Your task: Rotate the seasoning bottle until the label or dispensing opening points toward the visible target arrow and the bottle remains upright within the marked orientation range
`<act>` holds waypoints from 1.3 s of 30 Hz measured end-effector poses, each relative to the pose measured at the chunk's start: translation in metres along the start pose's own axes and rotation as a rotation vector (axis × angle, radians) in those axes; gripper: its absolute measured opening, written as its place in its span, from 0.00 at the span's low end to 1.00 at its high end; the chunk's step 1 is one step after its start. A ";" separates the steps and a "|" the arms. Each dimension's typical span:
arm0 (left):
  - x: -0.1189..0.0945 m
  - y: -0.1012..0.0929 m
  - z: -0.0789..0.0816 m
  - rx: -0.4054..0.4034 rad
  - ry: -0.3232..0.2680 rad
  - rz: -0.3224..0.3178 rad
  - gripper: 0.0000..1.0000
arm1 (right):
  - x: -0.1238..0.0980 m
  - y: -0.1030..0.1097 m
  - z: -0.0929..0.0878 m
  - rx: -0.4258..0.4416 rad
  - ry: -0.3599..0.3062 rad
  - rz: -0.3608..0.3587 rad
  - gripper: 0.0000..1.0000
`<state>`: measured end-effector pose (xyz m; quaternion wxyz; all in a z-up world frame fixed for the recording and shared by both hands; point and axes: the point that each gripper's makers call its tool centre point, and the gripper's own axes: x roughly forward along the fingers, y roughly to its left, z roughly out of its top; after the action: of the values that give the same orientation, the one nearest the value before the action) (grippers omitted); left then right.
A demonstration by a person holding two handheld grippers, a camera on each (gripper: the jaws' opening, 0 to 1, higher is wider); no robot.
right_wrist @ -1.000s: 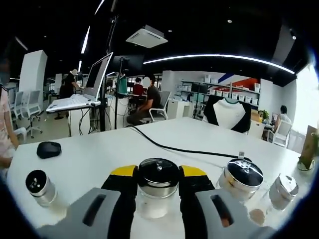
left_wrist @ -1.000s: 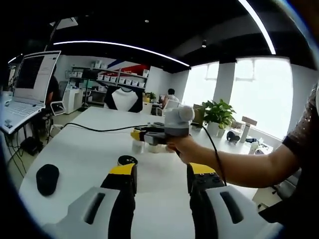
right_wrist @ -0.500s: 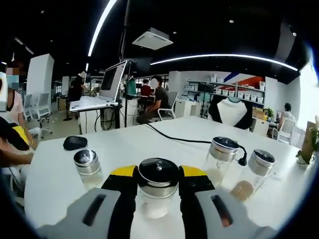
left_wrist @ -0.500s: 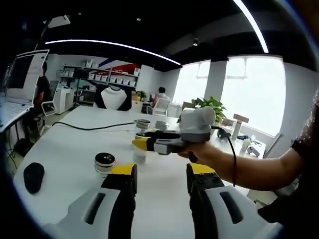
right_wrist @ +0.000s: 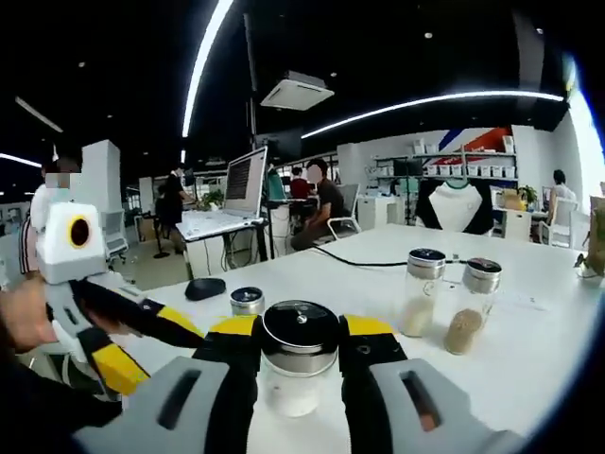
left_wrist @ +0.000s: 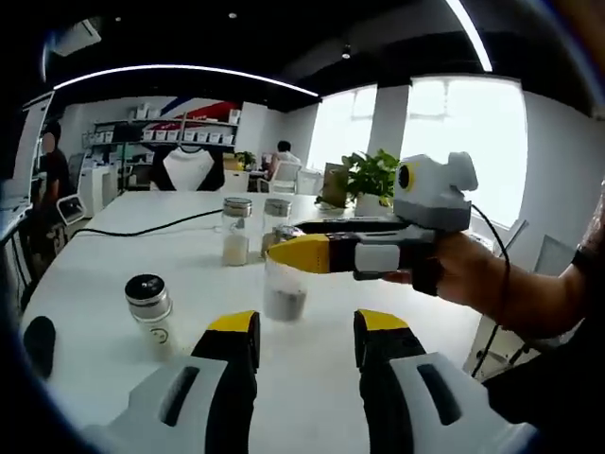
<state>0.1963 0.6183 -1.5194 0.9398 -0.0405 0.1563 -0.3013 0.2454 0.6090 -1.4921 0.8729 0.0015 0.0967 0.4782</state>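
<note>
My right gripper [right_wrist: 298, 364] is clamped on the seasoning bottle [right_wrist: 300, 369], which stands upright on the white table [right_wrist: 548, 350], its long axis vertical between the jaws. My left gripper [left_wrist: 304, 345] hangs open and empty just beside; I see no target arrow.

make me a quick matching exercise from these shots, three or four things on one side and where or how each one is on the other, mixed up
Things:
1. right tool
2. left tool
3. computer mouse
4. two jars with silver caps

States:
a. stand side by side on the white table
b. open, holding nothing
c. shut on the seasoning bottle
d. dark, near the table's edge

Pairs: 1-c, 2-b, 3-d, 4-a
</note>
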 end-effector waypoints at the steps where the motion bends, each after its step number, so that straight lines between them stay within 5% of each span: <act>1: 0.001 -0.002 0.000 0.011 0.006 -0.008 0.43 | -0.009 0.007 0.002 0.019 -0.002 0.024 0.29; 7: 0.010 -0.025 0.004 0.128 0.042 -0.099 0.44 | -0.038 0.036 0.011 0.026 -0.008 0.123 0.29; 11: 0.011 -0.051 0.010 0.189 0.031 -0.217 0.44 | -0.051 0.054 0.017 0.054 -0.025 0.181 0.29; 20: 0.005 -0.069 0.021 0.177 -0.021 -0.284 0.38 | -0.065 0.069 0.029 0.071 -0.073 0.216 0.29; 24: 0.007 -0.064 0.025 0.198 -0.037 -0.202 0.37 | -0.063 0.066 0.032 0.065 -0.106 0.148 0.30; 27: 0.010 -0.057 0.030 0.189 -0.048 -0.075 0.37 | -0.060 0.059 0.036 0.067 -0.129 0.044 0.30; 32: 0.008 -0.051 0.041 0.224 -0.079 0.102 0.37 | -0.056 0.057 0.046 0.092 -0.171 0.003 0.30; 35: 0.007 -0.052 0.043 0.260 -0.077 0.123 0.37 | -0.058 0.057 0.049 0.088 -0.179 0.012 0.30; 39: 0.004 -0.056 0.044 0.277 -0.072 0.070 0.37 | -0.062 0.057 0.049 0.157 -0.184 0.090 0.29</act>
<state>0.1820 0.5700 -1.4696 0.9512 0.0843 0.0806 -0.2855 0.1738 0.5931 -1.4279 0.8530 0.1181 0.0531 0.5056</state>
